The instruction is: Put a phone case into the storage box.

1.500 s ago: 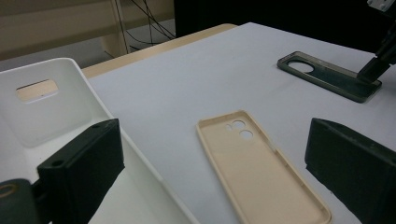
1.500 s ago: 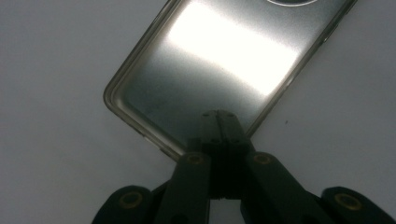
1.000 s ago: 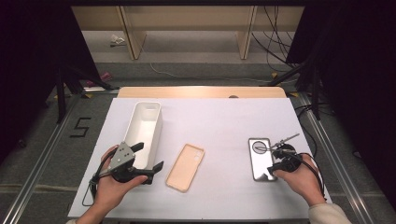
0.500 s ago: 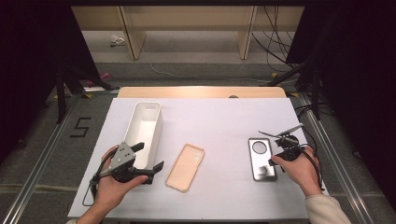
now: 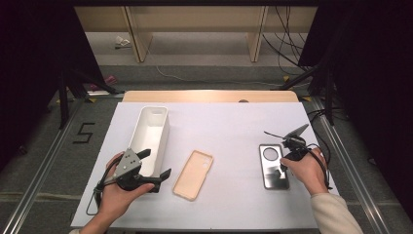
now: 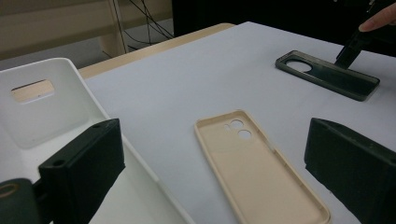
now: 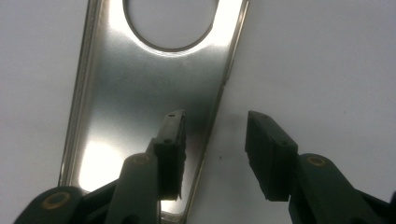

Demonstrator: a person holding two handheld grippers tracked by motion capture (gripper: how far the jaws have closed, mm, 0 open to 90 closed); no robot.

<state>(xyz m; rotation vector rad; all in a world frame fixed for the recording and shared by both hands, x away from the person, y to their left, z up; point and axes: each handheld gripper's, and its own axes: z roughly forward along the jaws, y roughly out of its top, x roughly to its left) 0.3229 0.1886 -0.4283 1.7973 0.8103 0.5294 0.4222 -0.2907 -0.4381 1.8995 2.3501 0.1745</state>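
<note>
The setting reads as a lab or recording bay set up for filmed handling work, not a home. A white surface [image 5: 234, 122] sits at the centre on a pale wooden top, with metal floor rails [image 5: 39, 170] running along its 9 and 3 o'clock sides. Black curtains [image 5: 39, 44] close in the space at 10 and 2 o'clock. On the grey carpet at 9 o'clock a taped digit 5 [image 5: 84, 132] marks the station. Loose cables [image 5: 287, 34] trail over the floor at 1 o'clock, and bare wooden shelving legs [image 5: 134, 34] stand at 12 o'clock.
</note>
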